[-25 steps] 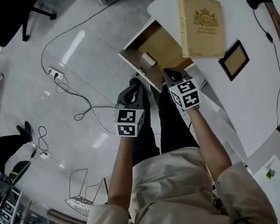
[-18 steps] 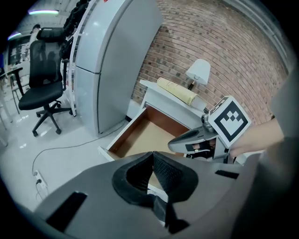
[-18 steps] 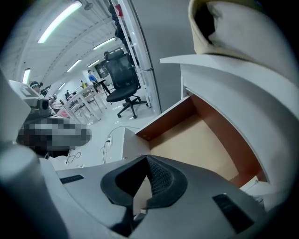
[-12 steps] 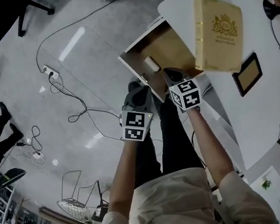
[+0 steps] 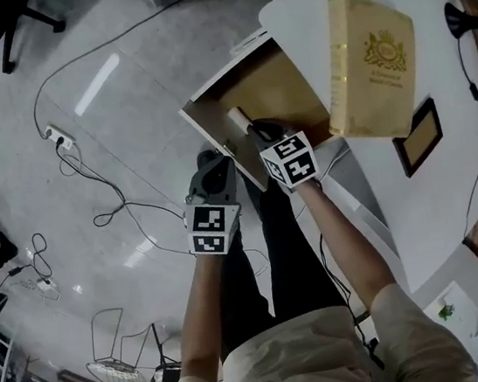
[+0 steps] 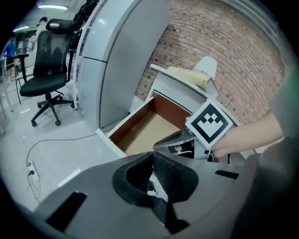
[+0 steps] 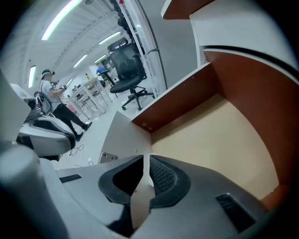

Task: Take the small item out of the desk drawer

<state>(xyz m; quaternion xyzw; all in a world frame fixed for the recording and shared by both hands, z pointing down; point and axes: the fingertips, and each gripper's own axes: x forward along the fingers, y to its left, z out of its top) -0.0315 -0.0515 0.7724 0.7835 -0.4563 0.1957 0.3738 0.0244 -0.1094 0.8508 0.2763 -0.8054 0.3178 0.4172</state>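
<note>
In the head view we see a white surface (image 5: 451,191) with a thick cream book (image 5: 375,61) lying flat on it. Below its edge the drawer (image 5: 280,74) stands pulled out. It is a box with a smooth tan bottom and a white front board. The small item (image 5: 236,117) is short, white and round like a roll, and it lies inside the drawer near that front board. The right tongs (image 5: 257,127) reach into the drawer, with their tip just beside the small item. The left tongs (image 5: 213,161) hang outside the drawer, over the shiny gray floor (image 5: 120,96).

In the left gripper view the bumpy black pads of the left tongs are pressed together and hold nothing.

In the right gripper view the right tongs have just been opening and stand a narrow slit apart. A pale strip shows in the slit. We cannot tell if it is the small item or the front board. Brown walls stand around the tan bottom.
</note>
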